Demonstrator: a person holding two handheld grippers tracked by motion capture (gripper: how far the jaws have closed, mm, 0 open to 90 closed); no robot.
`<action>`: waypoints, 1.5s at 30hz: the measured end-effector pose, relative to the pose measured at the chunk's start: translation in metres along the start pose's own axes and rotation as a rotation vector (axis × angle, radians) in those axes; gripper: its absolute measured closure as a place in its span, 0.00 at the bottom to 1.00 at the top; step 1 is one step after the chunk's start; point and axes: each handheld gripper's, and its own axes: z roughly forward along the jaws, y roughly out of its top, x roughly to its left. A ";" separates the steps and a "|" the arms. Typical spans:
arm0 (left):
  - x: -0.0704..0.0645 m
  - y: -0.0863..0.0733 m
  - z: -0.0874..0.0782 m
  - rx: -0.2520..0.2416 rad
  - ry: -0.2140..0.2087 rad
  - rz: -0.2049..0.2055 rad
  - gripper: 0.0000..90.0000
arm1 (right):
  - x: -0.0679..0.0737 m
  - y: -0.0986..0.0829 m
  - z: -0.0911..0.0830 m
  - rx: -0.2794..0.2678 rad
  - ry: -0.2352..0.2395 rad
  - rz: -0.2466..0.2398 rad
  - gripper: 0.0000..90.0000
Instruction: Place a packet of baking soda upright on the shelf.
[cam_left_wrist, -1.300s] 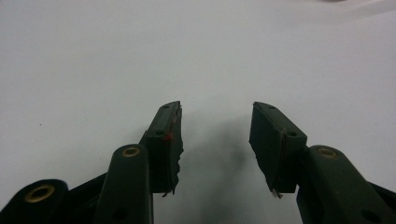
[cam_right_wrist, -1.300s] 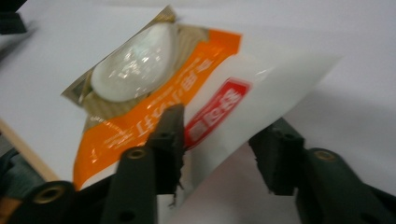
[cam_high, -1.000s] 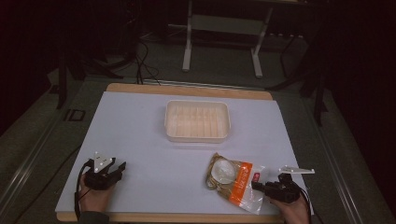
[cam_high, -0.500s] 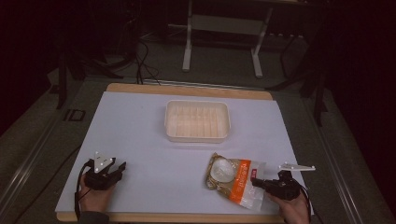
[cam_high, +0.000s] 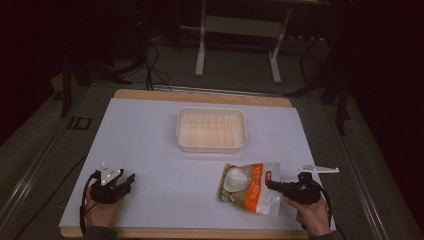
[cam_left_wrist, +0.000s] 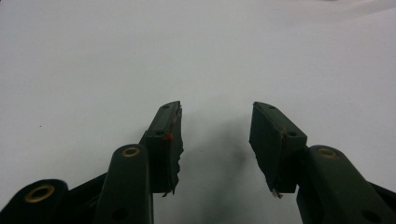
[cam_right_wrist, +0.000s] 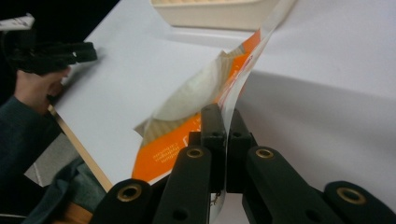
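Right gripper view, right gripper (cam_right_wrist: 223, 140): jaws pressed together on the clear edge of the orange snack bag (cam_right_wrist: 196, 109).
Left gripper (cam_left_wrist: 215, 135): jaws spread wide, holding nothing, over bare table (cam_left_wrist: 93, 60).
Snack bag: near right of table, nearer than the tray (cam_high: 211, 129).

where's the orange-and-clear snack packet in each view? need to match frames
High view: the orange-and-clear plastic snack packet lies near the table's front edge, right of centre, the right gripper at its right edge.
Left gripper view: not in it; open jaws over bare white table surface.
Right gripper view: packet at centre, its clear edge pinched between the shut jaws.
Shared landmark: the cream rectangular plastic tray, top centre in the right gripper view.
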 end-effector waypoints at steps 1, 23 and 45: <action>0.000 0.000 0.000 0.000 0.000 0.000 0.59 | 0.001 0.002 0.000 -0.003 0.003 -0.002 1.00; 0.000 0.000 0.000 -0.006 -0.001 -0.004 0.59 | 0.037 0.046 0.023 -0.048 0.091 -0.053 1.00; 0.000 0.000 0.000 -0.002 0.000 -0.004 0.59 | 0.049 0.067 0.022 -0.075 0.080 -0.084 1.00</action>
